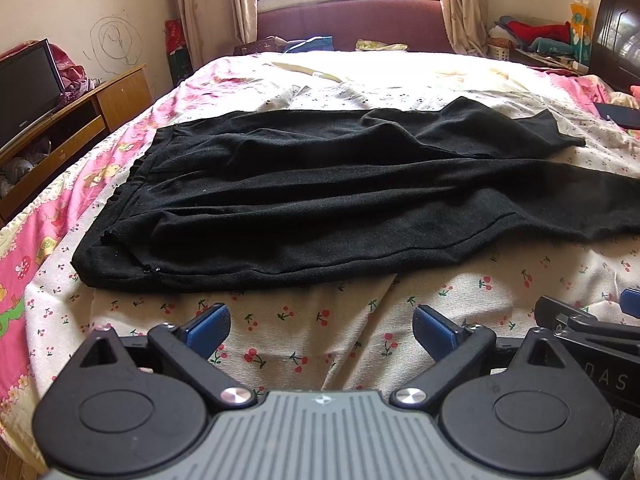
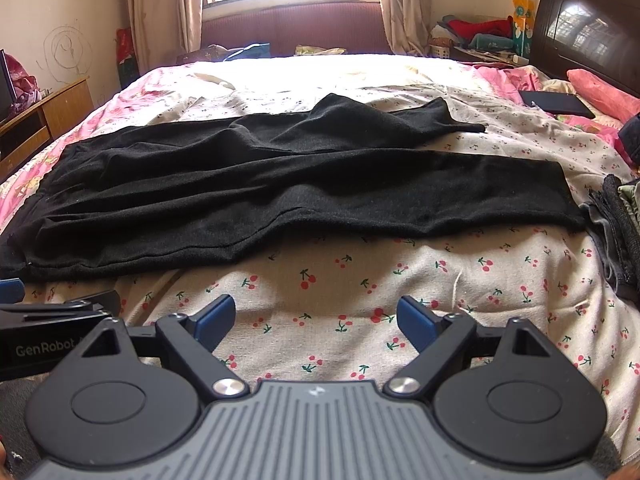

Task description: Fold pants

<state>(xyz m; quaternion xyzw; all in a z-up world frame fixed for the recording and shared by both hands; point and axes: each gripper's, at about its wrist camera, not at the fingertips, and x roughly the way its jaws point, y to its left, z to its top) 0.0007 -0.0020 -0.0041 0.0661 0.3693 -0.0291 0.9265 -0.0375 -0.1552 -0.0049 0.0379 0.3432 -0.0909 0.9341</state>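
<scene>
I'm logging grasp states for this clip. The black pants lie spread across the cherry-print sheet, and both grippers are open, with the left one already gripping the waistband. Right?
Not quite. The left gripper grips nothing: the left wrist view shows its fingers open over bare cherry-print sheet, short of the black pants. The right gripper is open too.

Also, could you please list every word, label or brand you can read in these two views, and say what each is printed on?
"GenRobot" on the side of the left gripper, seen from the right wrist view.
"DAS", cut off, on the right gripper, seen from the left wrist view.
Small logo on the TV bezel: too small to read.
Packaging by the headboard: too blurred to read.
</scene>
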